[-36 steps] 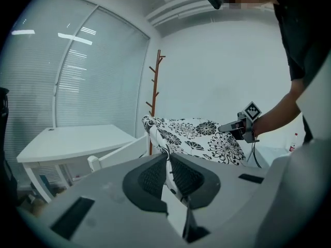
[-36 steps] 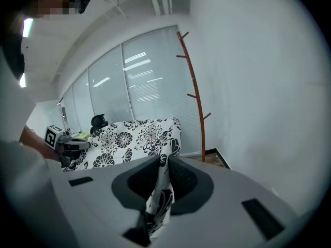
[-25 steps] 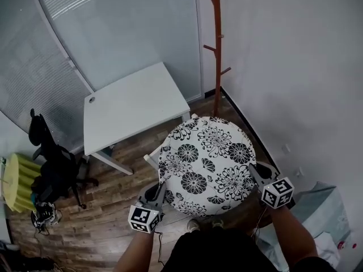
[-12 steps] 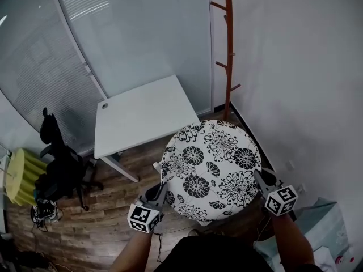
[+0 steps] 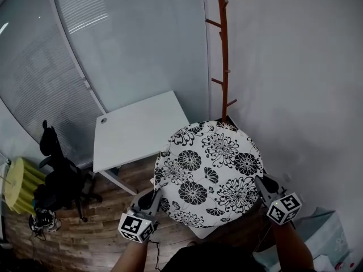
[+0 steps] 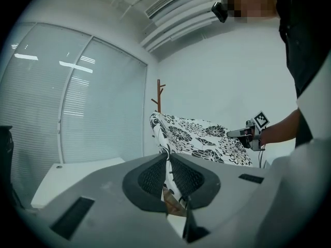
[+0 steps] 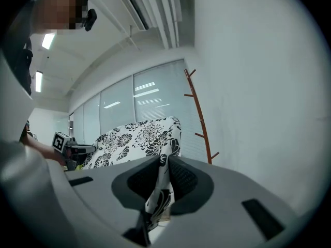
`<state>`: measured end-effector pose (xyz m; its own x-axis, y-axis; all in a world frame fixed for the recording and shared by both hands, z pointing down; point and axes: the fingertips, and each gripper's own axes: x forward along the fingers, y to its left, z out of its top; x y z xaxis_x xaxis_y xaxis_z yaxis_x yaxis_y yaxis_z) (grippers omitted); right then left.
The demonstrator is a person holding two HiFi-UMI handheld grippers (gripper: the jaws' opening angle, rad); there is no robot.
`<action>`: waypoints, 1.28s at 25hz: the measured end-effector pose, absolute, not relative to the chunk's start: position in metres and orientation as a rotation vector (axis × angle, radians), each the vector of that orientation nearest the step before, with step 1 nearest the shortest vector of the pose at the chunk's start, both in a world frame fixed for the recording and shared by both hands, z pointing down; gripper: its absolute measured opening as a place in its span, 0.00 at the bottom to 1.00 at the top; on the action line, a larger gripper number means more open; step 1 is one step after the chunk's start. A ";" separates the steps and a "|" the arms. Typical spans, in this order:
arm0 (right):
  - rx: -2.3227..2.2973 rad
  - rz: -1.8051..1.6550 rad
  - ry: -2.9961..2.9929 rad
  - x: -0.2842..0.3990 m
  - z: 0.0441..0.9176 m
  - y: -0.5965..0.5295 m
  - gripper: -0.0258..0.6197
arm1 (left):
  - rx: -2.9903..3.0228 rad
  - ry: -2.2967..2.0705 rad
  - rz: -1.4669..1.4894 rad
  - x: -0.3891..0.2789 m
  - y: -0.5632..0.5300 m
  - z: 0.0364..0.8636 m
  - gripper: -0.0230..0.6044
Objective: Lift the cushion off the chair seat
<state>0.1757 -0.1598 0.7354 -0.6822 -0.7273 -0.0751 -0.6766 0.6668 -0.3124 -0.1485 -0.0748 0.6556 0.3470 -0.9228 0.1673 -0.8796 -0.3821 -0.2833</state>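
The cushion (image 5: 209, 171) hangs in mid-air in front of the person, looking light, soft and floppy, best held at opposite edges, where the left gripper (image 5: 154, 197) and right gripper (image 5: 261, 181) each pinch its rim, jaws nearly closed on fabric.

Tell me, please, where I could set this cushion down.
The white table, between the glass wall and the coat rack, is bare apart from a corner fitting. Left of it, a black office chair crowds the floor.
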 end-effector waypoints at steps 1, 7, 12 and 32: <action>-1.143 -0.377 2.687 0.176 0.735 -0.160 0.11 | -2.455 1.656 -0.444 -0.149 -0.075 0.655 0.07; -1.169 -0.305 2.664 0.176 0.738 -0.163 0.11 | -2.425 1.640 -0.432 -0.149 -0.075 0.663 0.07; -1.167 -0.273 2.653 0.170 0.748 -0.167 0.10 | -2.386 1.632 -0.431 -0.150 -0.077 0.671 0.07; -1.139 -0.239 2.664 0.173 0.750 -0.174 0.09 | -2.350 1.649 -0.469 -0.146 -0.073 0.669 0.07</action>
